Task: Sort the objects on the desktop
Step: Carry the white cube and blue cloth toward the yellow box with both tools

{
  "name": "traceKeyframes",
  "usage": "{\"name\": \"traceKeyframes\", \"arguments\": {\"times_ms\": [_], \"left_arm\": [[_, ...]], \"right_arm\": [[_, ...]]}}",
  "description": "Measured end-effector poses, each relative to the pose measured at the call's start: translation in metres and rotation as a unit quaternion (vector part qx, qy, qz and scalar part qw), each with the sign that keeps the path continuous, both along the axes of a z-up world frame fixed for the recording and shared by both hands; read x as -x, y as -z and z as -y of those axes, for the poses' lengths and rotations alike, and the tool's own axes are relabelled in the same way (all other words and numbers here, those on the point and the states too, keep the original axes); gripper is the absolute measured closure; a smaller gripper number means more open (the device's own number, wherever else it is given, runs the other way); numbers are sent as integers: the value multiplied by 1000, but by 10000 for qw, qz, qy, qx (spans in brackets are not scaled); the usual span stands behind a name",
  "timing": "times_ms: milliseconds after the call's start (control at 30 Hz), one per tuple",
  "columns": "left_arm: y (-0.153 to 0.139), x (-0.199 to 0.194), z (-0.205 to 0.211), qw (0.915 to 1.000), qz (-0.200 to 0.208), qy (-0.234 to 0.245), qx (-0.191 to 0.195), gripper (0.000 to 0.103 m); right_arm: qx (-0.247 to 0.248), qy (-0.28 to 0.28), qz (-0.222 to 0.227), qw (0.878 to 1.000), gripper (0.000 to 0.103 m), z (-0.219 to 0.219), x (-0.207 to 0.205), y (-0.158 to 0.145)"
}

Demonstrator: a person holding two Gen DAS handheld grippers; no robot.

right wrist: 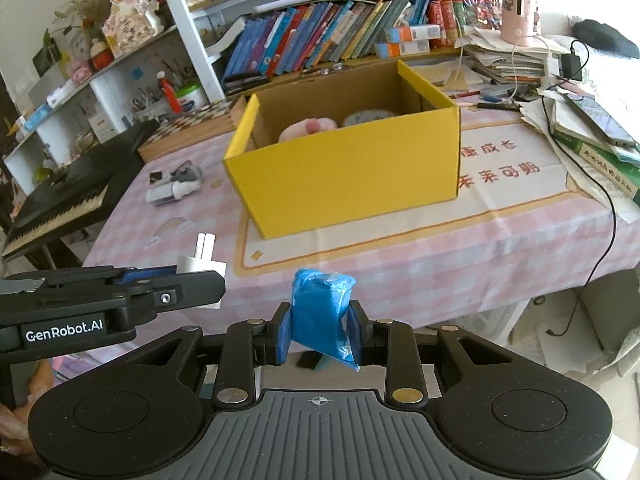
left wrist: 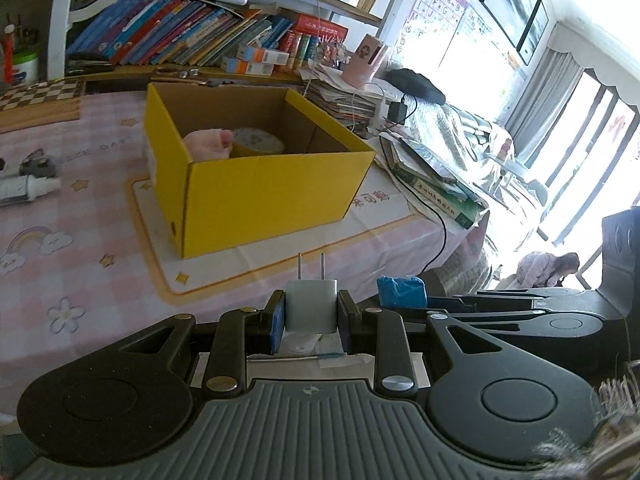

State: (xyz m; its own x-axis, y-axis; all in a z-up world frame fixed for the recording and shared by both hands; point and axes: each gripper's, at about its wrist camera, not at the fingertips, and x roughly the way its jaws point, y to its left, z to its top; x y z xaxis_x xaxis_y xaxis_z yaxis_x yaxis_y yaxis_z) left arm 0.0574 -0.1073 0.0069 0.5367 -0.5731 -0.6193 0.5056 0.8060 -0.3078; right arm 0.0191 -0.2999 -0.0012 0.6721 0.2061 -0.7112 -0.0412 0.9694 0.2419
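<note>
Here the left gripper (left wrist: 311,312) is clamping a white charger plug (left wrist: 311,304), and the right gripper (right wrist: 320,330) is squeezing a blue packet (right wrist: 320,312), both facing the yellow box (right wrist: 344,176).

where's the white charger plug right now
The white charger plug is clamped in the left gripper, prongs up, held off the table's near edge in front of the yellow box, left of the right gripper's blue packet.

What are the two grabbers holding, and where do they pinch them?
The left gripper pinches a white plug by its flat sides, prongs pointing forward. The right gripper pinches a blue packet across its middle.
</note>
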Motion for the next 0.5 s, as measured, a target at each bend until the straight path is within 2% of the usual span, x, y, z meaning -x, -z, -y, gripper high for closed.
{"name": "traceKeyframes", "arguments": {"times_ms": [333, 500], "left_arm": [[-11, -32, 33, 9989, 235, -417, -14, 79], [-20, -53, 46, 9968, 444, -656, -68, 78]], "right_arm": [[-29, -319, 144, 9994, 75, 38, -43, -6], [-30, -563, 373, 9977, 75, 52, -71, -16]]}}
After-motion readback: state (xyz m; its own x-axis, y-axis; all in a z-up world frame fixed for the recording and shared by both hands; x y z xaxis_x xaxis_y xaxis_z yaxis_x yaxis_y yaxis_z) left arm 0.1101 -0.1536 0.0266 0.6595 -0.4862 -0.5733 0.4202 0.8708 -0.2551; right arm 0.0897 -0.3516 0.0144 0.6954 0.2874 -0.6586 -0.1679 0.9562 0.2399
